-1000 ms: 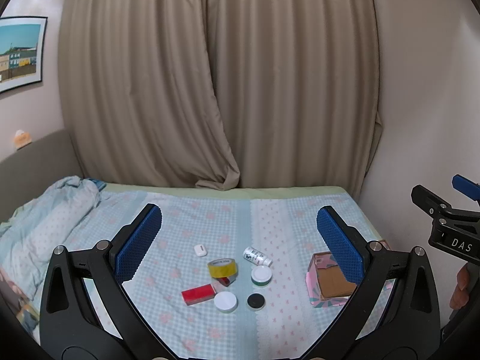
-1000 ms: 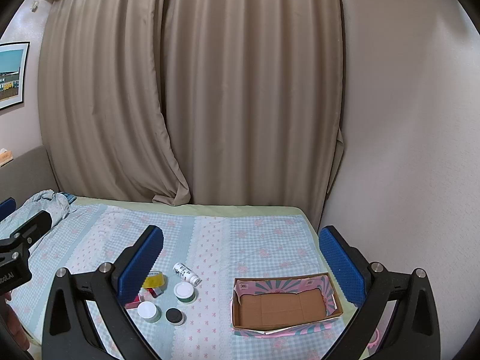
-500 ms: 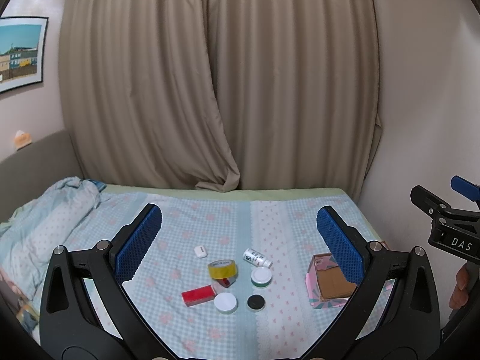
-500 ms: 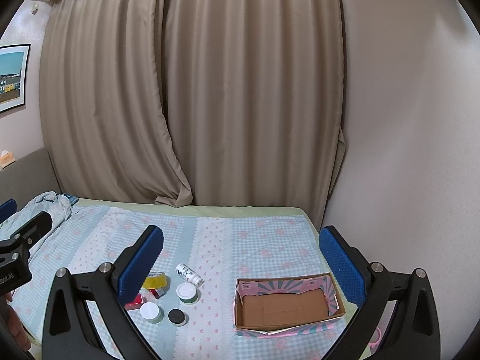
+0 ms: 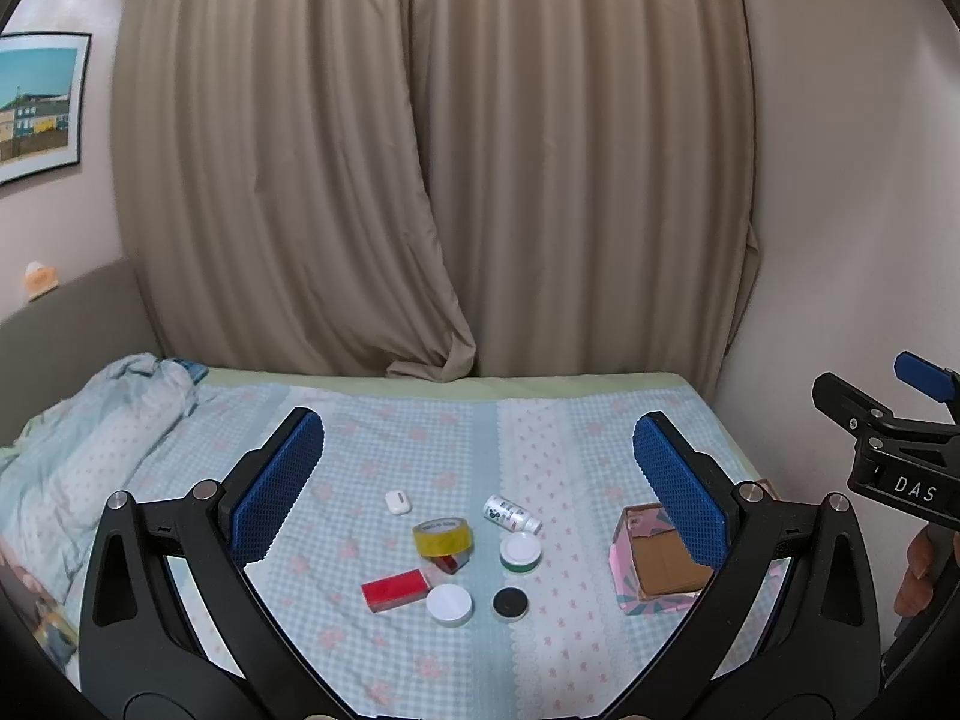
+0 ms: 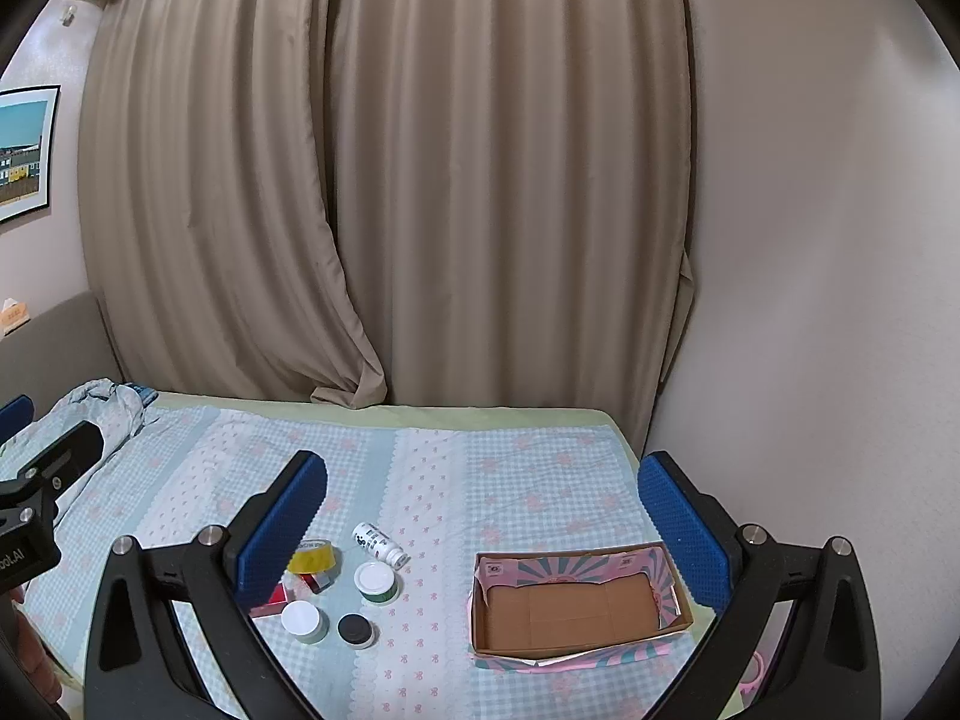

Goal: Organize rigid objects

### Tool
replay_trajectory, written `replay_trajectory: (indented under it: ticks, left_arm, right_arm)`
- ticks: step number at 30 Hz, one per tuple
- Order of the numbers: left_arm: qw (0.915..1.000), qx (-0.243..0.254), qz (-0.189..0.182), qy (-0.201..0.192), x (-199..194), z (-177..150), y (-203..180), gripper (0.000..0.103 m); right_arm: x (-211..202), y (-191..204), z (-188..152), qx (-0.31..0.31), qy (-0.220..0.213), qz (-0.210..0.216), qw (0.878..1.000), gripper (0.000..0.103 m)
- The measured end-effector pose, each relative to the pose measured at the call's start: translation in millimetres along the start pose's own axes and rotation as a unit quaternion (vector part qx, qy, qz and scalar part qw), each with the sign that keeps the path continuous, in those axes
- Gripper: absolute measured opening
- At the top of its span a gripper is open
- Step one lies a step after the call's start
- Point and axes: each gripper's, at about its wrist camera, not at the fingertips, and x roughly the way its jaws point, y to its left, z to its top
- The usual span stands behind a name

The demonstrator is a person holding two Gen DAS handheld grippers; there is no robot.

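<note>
Small items lie grouped on the bed: a yellow tape roll (image 5: 443, 536), a red box (image 5: 395, 589), a white bottle (image 5: 511, 513) on its side, a white-lidded green jar (image 5: 520, 552), a white-lidded jar (image 5: 449, 604), a black-lidded jar (image 5: 510, 603) and a white earbud case (image 5: 396, 503). An open pink cardboard box (image 6: 573, 603) sits empty to their right. My left gripper (image 5: 477, 489) hangs open high above the items. My right gripper (image 6: 483, 531) is open too, above the gap between the bottle (image 6: 379, 543) and the box.
A crumpled light-blue blanket (image 5: 90, 438) lies at the bed's left. Beige curtains (image 5: 432, 180) hang behind the bed, and a wall (image 6: 828, 300) runs along its right edge. A framed picture (image 5: 39, 108) hangs at left. A pink object (image 6: 753, 675) lies past the bed's right corner.
Both grippers have drifted slightly, so the items and box sit a little higher in the right view. Nothing was picked up or moved.
</note>
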Motion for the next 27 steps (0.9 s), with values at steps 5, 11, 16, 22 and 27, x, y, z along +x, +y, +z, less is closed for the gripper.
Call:
replay_trajectory:
  ticks: [5, 11, 16, 22, 27]
  left_arm:
    - [1.0000, 0.000, -0.001, 0.001, 0.1, 0.6, 1.8, 0.103]
    - [1.0000, 0.000, -0.001, 0.001, -0.1, 0.0, 1.8, 0.103]
    - [1.0000, -0.001, -0.001, 0.001, -0.2, -0.4, 1.9, 0.103]
    - [1.0000, -0.001, -0.002, 0.001, -1.8, 0.2, 3.3, 0.103]
    - [1.0000, -0.001, -0.001, 0.001, -2.0, 0.6, 4.1, 0.103]
  right_arm:
    - [-1.0, -1.4, 0.7, 0.001, 0.001, 0.002, 1.000, 0.103]
    - [-2.7, -1.8, 1.3, 0.004, 0.001, 0.002, 1.000, 0.103]
    - [-3.8, -1.4, 2.9, 0.007, 0.004, 0.004, 1.000, 0.103]
    - [-5.1, -1.9, 4.3, 0.006, 0.004, 0.003, 1.000, 0.103]
    - [-4.6, -2.8, 4.4, 0.006, 0.005, 0.004, 1.000, 0.103]
